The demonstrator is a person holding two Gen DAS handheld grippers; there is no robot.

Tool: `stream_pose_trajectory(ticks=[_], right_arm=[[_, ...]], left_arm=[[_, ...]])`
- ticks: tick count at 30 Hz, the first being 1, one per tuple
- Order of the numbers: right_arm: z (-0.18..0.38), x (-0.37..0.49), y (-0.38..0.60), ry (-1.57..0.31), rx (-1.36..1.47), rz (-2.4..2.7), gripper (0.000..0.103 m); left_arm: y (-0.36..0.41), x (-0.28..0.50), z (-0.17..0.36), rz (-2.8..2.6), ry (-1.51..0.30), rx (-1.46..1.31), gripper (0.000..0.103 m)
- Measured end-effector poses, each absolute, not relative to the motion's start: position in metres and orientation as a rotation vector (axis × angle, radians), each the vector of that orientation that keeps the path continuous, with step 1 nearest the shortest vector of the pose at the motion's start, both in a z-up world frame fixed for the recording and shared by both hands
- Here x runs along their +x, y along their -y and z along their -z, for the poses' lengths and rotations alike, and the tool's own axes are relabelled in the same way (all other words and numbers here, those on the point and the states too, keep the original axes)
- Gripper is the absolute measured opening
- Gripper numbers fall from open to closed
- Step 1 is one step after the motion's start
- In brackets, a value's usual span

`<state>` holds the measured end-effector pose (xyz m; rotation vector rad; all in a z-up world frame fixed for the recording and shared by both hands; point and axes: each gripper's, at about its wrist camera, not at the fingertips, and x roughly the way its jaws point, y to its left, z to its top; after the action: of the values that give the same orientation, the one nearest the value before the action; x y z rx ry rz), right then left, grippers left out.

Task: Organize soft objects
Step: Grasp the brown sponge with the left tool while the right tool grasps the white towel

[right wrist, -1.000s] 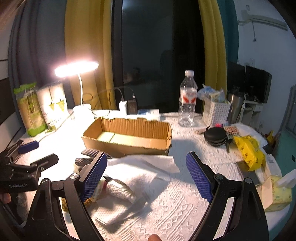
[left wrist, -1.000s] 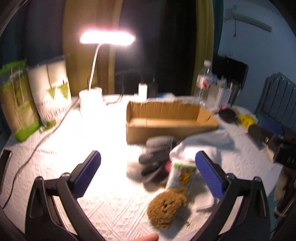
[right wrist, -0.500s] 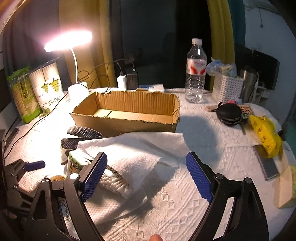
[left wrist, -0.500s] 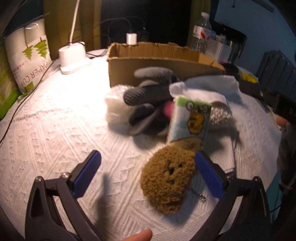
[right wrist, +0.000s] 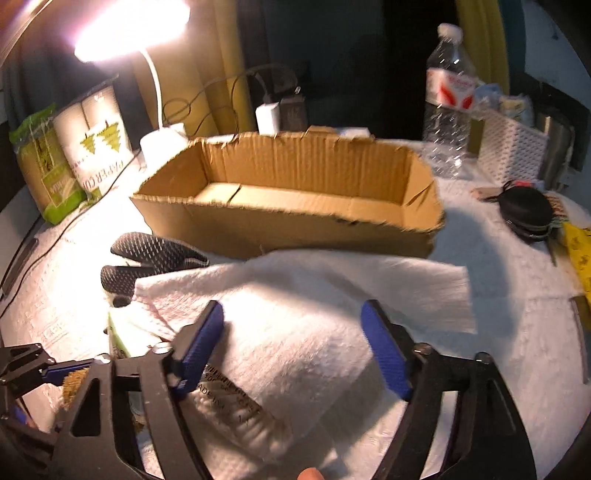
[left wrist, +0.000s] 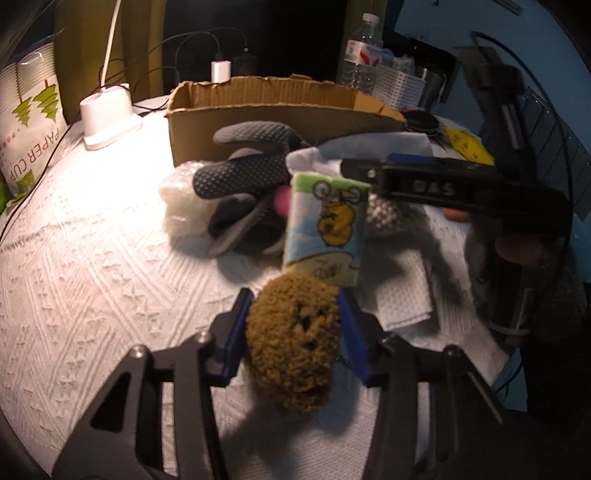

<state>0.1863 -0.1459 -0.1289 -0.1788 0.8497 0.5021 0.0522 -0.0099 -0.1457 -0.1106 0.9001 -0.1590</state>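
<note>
We see two hand-held tongs working over a white textured tablecloth [left wrist: 92,258] under a bright desk lamp [right wrist: 129,26]. Our left gripper [left wrist: 293,328] has its blue pads pressed against both sides of a fuzzy brown plush toy [left wrist: 291,343], which bulges out between and below them; it looks light, squashy and springy, so we judge a squeeze across its middle holds it best, as loose fuzz at the edge could slip free. Just beyond the plush lies a small cartoon-printed pouch [left wrist: 325,229], and farther ahead and left of these tongs sit dark dotted gloves [left wrist: 240,173] and a crinkly clear bag [left wrist: 177,206]. Our right gripper [right wrist: 295,350] hovers with its jaws spread wide above a folded white towel [right wrist: 314,314], holding nothing; the towel seems limp and will likely droop, so a pinch on a folded thick part should serve. An open cardboard box [right wrist: 295,221], nothing visible inside, stands straight ahead of the right tongs, beyond the towel.
</note>
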Motion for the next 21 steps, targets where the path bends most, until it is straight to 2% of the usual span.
stream_pose_trajectory(ticks=[2, 4, 5, 8, 21], right_arm=[[0.132, 0.185, 0.143, -0.853, -0.194, -0.517, 0.052], [0.131, 0.182, 0.141, -0.839, -0.214, -0.522, 0.043], [0.129, 0.180, 0.139, -0.828, -0.224, -0.526, 0.031], [0.122, 0.173, 0.140, -0.801, -0.237, -0.533, 0.014], [0.064, 0.142, 0.171, -0.650, -0.159, -0.519, 0.014]], left_arm=[[0.008, 0.051, 0.144, 0.167, -0.899, -0.132, 0.041], [0.008, 0.049, 0.142, 0.168, -0.890, -0.135, 0.038], [0.007, 0.047, 0.141, 0.170, -0.885, -0.139, 0.036], [0.008, 0.042, 0.135, 0.178, -0.870, -0.139, 0.035], [0.003, 0.020, 0.095, 0.190, -0.751, -0.180, 0.035]])
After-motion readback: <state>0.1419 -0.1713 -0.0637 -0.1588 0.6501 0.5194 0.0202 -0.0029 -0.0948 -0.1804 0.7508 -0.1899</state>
